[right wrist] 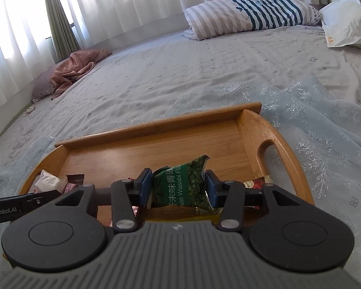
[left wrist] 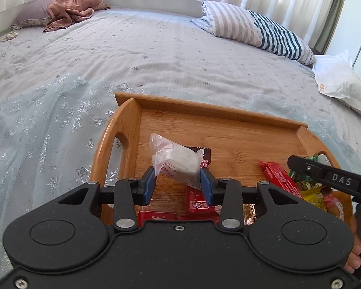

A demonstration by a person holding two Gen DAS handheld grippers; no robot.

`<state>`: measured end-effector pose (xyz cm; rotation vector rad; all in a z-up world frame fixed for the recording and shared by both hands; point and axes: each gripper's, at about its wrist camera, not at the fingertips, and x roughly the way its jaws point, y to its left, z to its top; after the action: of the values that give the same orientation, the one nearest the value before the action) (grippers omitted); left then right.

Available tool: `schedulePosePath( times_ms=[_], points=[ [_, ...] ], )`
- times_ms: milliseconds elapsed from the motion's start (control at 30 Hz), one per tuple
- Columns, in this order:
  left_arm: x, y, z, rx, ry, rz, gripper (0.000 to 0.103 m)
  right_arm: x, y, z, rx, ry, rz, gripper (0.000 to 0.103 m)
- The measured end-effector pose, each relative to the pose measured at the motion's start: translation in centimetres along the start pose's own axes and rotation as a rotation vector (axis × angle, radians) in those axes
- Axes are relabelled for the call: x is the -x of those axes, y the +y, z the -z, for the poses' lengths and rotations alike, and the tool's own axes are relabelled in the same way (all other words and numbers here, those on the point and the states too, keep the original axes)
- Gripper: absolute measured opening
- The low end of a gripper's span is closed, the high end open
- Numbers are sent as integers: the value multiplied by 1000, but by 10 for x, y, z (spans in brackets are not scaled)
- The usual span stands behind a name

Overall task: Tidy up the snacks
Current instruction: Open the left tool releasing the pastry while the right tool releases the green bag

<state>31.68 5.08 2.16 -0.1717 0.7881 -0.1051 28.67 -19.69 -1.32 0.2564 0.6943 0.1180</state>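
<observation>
A wooden tray (left wrist: 228, 115) with handle cut-outs lies on the bed; it also shows in the right wrist view (right wrist: 156, 127). My left gripper (left wrist: 178, 180) is shut on a white and pink snack packet (left wrist: 175, 161) held above the tray's left side. Below it lie red packets (left wrist: 199, 202) and a dark brown wrapper (left wrist: 204, 153). My right gripper (right wrist: 178, 185) is shut on a green wasabi peas packet (right wrist: 180, 185) above the tray's right side. Red (left wrist: 279, 175) and yellow snacks (left wrist: 315, 197) lie at the tray's right end, under the right gripper's arm (left wrist: 329, 175).
The tray rests on a sheer blue snowflake fabric (left wrist: 48, 125) over a grey bedspread (left wrist: 168, 48). A striped pillow (left wrist: 257, 29), a white bag (left wrist: 341, 79) and a pink cloth (left wrist: 74, 7) lie far across the bed. Curtains hang behind.
</observation>
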Motion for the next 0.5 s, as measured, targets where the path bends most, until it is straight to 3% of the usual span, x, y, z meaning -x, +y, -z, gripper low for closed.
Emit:
schedulePosePath(
  times_ms=[300, 500],
  points=[
    [0, 3, 0, 30, 2, 26, 39, -6, 1, 3, -13, 3, -9, 52],
    [2, 3, 0, 47, 4, 38, 48, -4, -1, 3, -25, 0, -30, 65]
  ],
)
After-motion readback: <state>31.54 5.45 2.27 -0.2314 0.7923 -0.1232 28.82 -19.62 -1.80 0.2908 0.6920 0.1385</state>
